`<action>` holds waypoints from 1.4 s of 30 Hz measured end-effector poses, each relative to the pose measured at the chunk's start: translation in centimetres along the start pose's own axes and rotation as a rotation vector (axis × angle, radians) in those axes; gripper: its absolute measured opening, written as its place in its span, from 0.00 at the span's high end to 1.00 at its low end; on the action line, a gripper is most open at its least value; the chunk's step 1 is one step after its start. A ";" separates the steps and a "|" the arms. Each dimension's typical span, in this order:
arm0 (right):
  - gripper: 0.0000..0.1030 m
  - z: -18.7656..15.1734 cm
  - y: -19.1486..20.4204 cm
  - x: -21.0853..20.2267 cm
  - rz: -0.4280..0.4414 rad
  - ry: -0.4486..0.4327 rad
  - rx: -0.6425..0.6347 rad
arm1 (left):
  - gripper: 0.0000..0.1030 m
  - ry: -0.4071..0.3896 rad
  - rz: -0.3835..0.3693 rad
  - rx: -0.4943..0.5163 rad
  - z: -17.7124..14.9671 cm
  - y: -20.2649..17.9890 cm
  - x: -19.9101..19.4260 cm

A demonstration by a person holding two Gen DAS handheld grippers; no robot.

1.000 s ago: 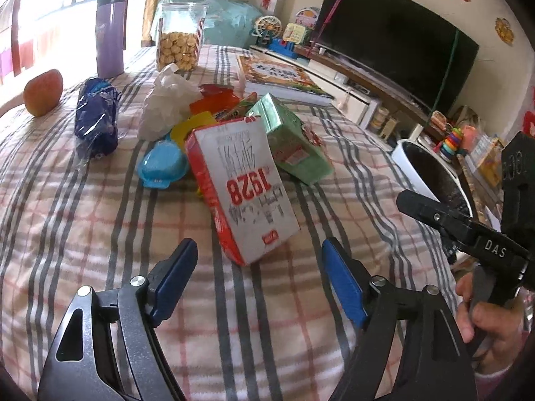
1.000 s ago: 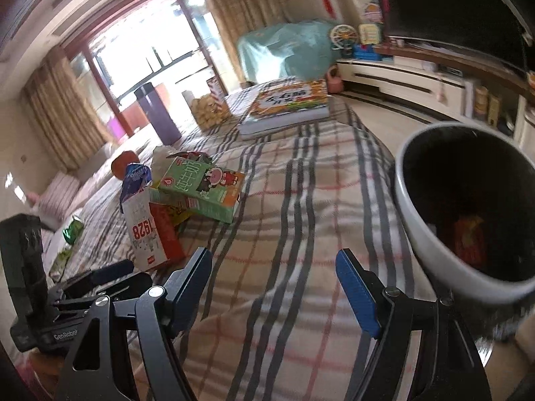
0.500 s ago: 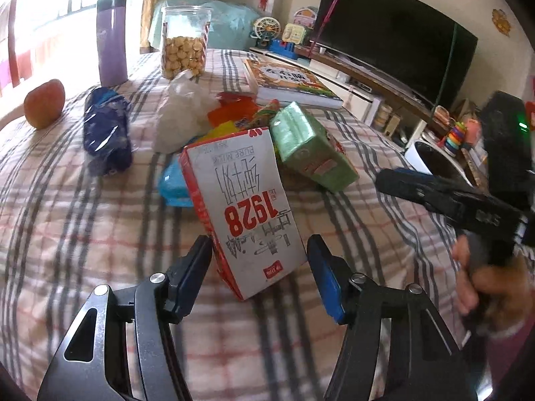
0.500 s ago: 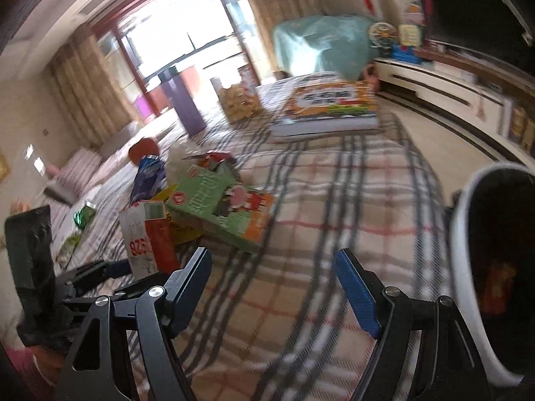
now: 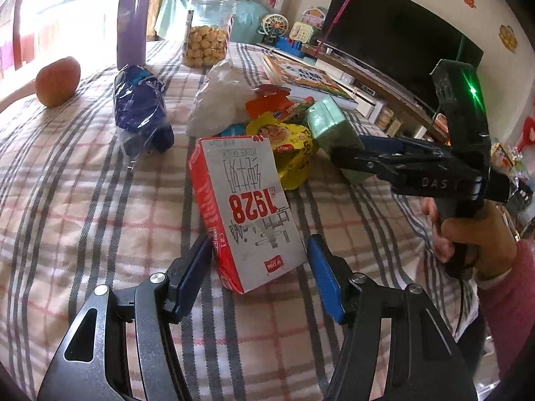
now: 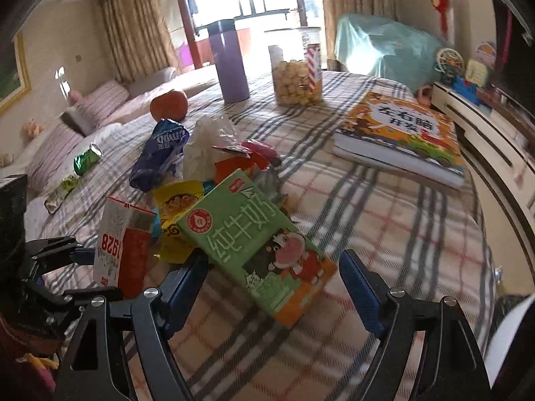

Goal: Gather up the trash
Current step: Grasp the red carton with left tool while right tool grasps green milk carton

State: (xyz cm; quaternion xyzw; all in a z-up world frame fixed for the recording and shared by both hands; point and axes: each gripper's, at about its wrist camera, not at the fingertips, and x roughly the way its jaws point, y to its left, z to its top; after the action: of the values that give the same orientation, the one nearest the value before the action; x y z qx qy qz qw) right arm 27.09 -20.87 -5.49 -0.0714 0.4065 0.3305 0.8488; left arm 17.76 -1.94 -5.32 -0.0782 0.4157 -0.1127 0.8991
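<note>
Two cartons, a gripper lined up on each

On the checked tablecloth [image 5: 100, 200], your left gripper [image 5: 259, 267] sat around the near end of the red and white carton [image 5: 247, 210]. Its jaws had just been closing, and the left pad looked to be against the red side, though I couldn't tell if the right one touched. That carton's long axis ran away from you, its print upside down. To the right, your right gripper [image 6: 272, 287] stood open, astride the near end of the green carton [image 6: 254, 244], which lay flat, pointing diagonally towards the wrapper pile [image 6: 187, 207].
</note>
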 end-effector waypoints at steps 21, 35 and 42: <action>0.43 -6.8 -0.4 -7.0 -0.062 0.008 0.264 | 0.57 -0.007 -0.092 0.118 -1.3 -5.1 -0.5; 0.42 -5.8 0.0 -3.3 -0.067 0.035 0.232 | 0.32 0.033 -0.086 0.055 -0.6 -4.2 1.0; 0.51 -7.8 -1.3 -6.9 -0.100 -0.034 0.330 | 0.45 0.033 -0.072 0.134 -1.3 -6.8 2.0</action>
State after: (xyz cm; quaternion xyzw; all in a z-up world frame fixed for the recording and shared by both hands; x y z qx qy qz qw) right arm 19.83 -28.39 -5.74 0.0544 0.4368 0.2180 0.8710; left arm 17.07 -9.04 -6.01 -0.0307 0.4190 -0.1738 0.8907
